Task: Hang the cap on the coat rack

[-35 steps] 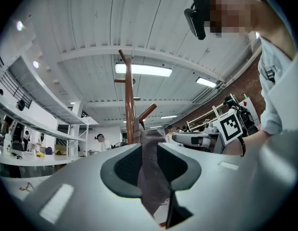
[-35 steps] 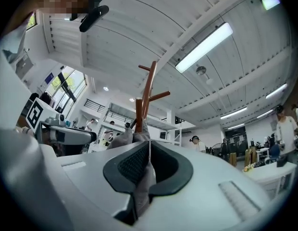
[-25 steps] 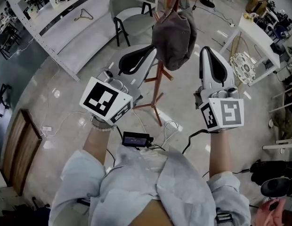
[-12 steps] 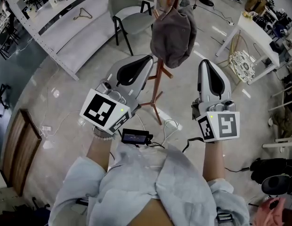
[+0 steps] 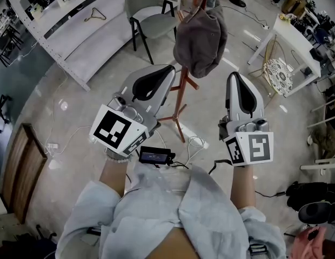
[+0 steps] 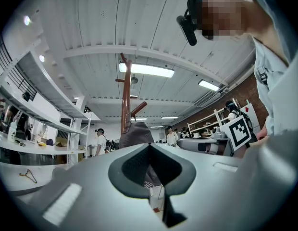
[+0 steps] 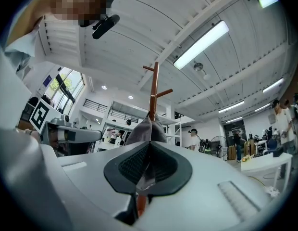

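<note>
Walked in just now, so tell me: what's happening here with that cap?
A person holds a gripper in each hand. The grey cap hangs on the wooden coat rack, so the hanging looks done. The left gripper and right gripper are both shut, empty, and clear of the cap.

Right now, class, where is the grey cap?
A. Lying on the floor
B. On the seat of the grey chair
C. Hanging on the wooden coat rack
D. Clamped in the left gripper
C: the cap hangs near the top of the coat rack, while the left gripper and the right gripper sit clear of it, jaws together and empty.
</note>
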Demonstrator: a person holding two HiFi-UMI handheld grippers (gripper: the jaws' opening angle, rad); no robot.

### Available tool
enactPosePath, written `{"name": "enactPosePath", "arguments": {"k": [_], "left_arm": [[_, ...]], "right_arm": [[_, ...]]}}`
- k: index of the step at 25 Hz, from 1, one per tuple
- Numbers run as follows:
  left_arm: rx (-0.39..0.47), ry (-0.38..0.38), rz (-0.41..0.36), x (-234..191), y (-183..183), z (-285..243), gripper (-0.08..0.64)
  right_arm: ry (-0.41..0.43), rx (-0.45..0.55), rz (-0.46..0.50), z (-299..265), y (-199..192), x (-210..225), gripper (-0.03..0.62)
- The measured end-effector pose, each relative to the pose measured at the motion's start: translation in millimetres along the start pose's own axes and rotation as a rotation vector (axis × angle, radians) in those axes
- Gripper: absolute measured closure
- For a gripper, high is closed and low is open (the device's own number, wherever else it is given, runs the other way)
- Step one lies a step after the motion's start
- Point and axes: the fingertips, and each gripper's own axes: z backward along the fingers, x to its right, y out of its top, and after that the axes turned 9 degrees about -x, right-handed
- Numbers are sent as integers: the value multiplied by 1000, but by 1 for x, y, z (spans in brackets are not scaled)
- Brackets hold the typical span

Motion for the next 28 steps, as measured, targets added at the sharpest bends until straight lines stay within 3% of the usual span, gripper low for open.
{"name": "enactPosePath", "arguments": {"k": [28], "left_arm": [[1, -8, -14, 0, 5, -2, 557]], "right_arm": [[4, -4, 18, -3, 4, 0, 586]]}}
